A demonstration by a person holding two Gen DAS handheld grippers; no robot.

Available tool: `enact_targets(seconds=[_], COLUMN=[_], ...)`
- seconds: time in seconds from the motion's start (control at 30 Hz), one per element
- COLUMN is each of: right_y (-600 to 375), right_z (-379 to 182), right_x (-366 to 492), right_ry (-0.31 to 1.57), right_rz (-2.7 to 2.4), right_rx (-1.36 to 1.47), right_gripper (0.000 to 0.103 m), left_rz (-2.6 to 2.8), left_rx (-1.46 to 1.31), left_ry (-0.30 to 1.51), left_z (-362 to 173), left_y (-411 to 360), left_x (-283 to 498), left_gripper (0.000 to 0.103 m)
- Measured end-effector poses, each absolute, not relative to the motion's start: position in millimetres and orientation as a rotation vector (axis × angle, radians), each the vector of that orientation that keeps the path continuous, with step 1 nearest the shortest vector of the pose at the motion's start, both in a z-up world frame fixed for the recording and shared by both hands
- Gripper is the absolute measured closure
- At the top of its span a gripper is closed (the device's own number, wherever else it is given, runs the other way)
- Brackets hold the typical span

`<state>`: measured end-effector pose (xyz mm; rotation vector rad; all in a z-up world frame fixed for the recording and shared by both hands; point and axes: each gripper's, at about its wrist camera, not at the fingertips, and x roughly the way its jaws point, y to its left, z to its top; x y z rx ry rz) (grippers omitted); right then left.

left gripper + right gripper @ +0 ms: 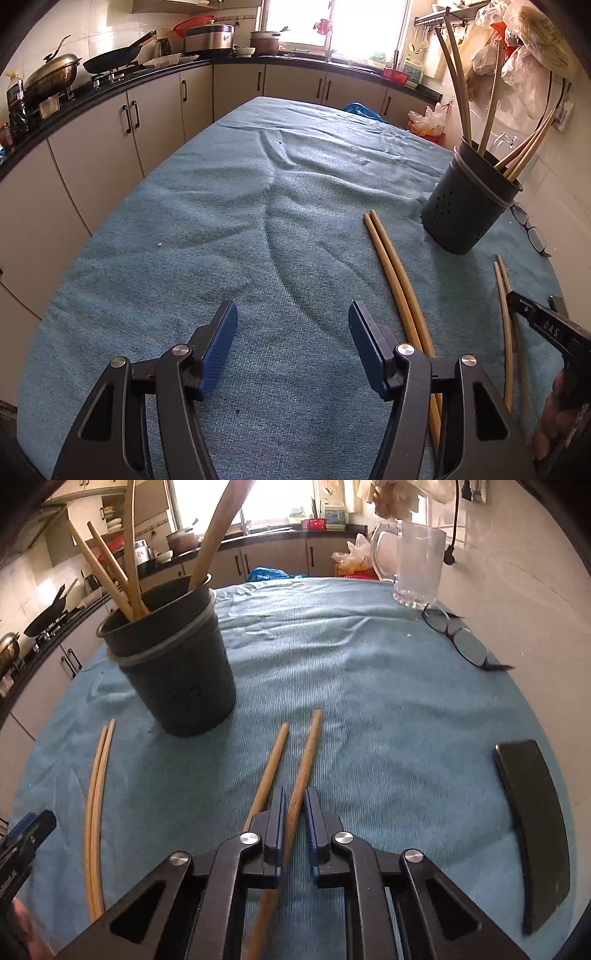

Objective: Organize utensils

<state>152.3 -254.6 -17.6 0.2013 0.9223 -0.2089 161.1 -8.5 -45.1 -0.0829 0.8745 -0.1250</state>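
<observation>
My right tongs [294, 812] are clamped on one chopstick [304, 764], which runs forward from between the blue pads [279, 821]; a second chopstick [269, 768] lies just left of the tongs, outside the grip, on the blue cloth [369, 701]. My left tongs [293, 343] stand apart with nothing between them, hovering over bare cloth. A further pair [397, 280] lies side by side just right of the left tongs. The dark holder [173, 672] stands upright on the counter ahead and left of the gripped chopstick, with several chopsticks and longer handles leaning in it. Glasses [460, 637], a glass mug [419, 565] and a dark flat case [535, 827] lie to the right.
</observation>
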Motion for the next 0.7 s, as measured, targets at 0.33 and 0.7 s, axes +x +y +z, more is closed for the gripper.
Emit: enact_targets(seconds=[0.33,0.7], right_y=[-306.1,-308.3], right_z=[-22.7,-1.5], right_x=[136.2,121.0], right_ry=[0.738,0.615], right_rz=[-0.016,0.062], right_rx=[0.535,0.578], right_gripper=[0.095,0.095], left_rz=[-0.106,-0.207], left_rx=[-0.034,-0.096], left_ry=[0.903,1.118], left_z=[-42.7,-32.8], left_y=[-19.3,-50.6], left_x=[161.0,210.6], left_gripper=[0.042,0.068])
